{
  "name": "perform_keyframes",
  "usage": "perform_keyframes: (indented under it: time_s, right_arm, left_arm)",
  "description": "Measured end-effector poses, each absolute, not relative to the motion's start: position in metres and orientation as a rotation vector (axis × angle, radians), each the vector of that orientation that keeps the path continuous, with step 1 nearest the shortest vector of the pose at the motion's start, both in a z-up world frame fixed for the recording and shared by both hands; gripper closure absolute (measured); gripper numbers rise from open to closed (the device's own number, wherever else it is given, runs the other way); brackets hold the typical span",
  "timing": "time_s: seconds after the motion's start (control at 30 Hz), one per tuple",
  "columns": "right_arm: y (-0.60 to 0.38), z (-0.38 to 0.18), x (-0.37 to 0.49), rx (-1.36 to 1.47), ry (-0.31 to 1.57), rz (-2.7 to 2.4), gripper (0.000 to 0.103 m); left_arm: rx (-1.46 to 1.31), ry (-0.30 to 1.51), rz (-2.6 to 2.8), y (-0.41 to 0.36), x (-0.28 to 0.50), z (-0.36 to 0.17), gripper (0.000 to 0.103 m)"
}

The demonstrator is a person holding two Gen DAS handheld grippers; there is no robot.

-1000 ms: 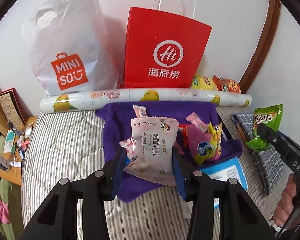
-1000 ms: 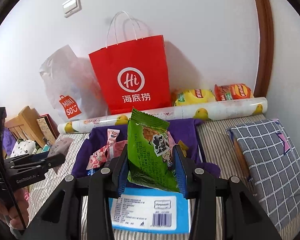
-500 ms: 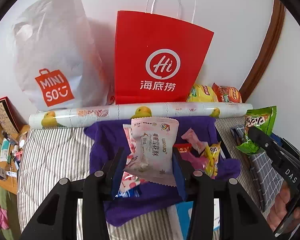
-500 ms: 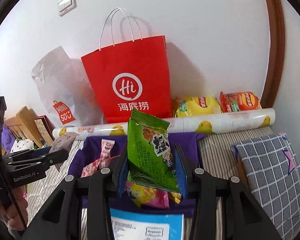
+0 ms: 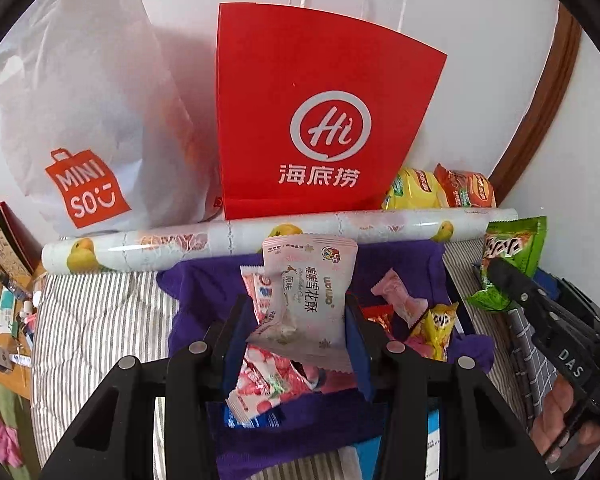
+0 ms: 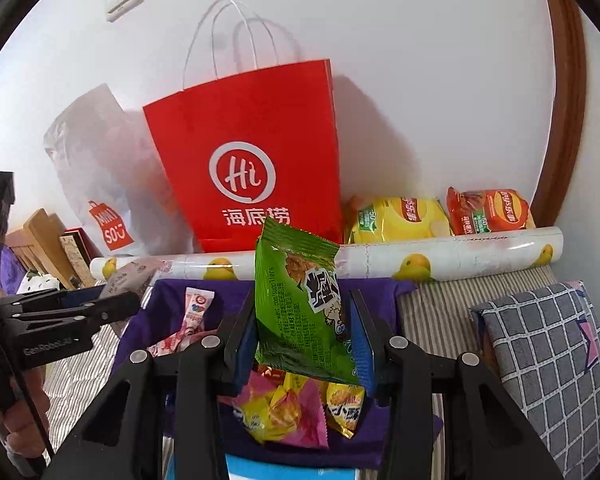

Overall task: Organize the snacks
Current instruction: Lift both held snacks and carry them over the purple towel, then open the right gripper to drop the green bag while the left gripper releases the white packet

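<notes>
my left gripper (image 5: 300, 320) jaws pinched a pale pink snack pack (image 5: 308, 304), my right gripper (image 6: 304, 344) jaws pinched a green snack pack (image 6: 300, 304), both above the purple cloth (image 5: 204, 292) on the bed (image 5: 96, 320), near the red paper bag (image 5: 316, 120).

1. Red paper bag (image 5: 324, 120): white ring logo "Hi", beneath it "海底捞".
2. White plastic bag (image 5: 88, 120): orange shopping-bag emblem reading "MINI SO" with a smile mark.
3. Pale pink snack packet (image 5: 308, 300): "WOLIAO" and "花酥", seen turned on its side; smaller print unreadable.
4. Green snack packet (image 6: 300, 312): small side print partly legible, ending "com/suppliers"; large black characters not clear.
5. Right tongs (image 5: 508, 284): "DAS" on the black body.
6. Left tongs (image 6: 112, 304): "GenRobot.AI", faint.
</notes>
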State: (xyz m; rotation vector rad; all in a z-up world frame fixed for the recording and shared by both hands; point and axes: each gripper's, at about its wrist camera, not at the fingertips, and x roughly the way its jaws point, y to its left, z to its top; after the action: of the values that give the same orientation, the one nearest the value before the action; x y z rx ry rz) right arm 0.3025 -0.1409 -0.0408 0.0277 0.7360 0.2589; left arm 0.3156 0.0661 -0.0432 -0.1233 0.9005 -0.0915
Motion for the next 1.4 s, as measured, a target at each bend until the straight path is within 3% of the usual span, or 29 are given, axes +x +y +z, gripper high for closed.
perform_keyframes:
  time_s: [0.73,1.4]
  right_arm:
    - [-0.125,-0.118,0.370,0.002,0.973,0.308,0.061]
    - [-0.103,-0.139,0.371,-0.111,1.017,0.337,0.060]
  left_arm:
    - [-0.150,1.048,-0.101,0.062,0.368,-0.118,0.060]
    - [-0.135,1.088,-0.126,0.055,0.369,-0.134,0.058]
